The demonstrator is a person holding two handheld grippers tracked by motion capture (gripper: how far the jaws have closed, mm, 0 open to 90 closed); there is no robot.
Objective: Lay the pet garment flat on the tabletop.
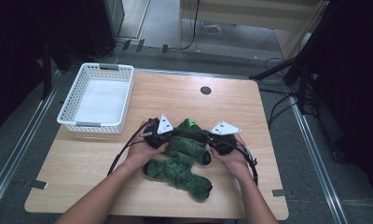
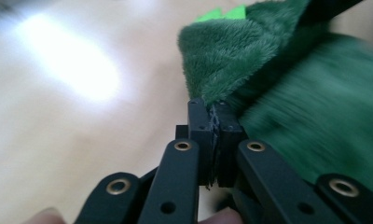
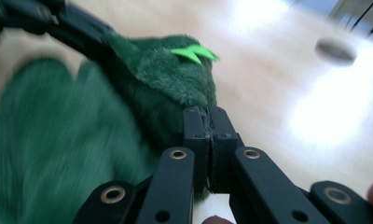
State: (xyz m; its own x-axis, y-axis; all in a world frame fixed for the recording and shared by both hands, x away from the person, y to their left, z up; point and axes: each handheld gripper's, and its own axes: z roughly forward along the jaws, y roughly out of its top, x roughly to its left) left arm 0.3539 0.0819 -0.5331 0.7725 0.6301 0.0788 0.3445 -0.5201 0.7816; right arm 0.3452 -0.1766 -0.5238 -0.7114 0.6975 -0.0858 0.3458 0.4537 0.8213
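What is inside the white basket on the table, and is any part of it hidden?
The white basket appears empty: its pale floor shows bare in the high view. Its near wall hides a thin strip of that floor, so that strip cannot be checked.

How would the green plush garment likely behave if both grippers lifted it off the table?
Probably floppy: the green plush garment lies crumpled in soft folds. Likely light, since each gripper pinches just an edge. Its fuzzy pile should resist slipping.

Pale wooden table (image 1: 82, 163) on grey floor (image 1: 17, 140), dark surroundings, trailing cables (image 1: 278, 109).
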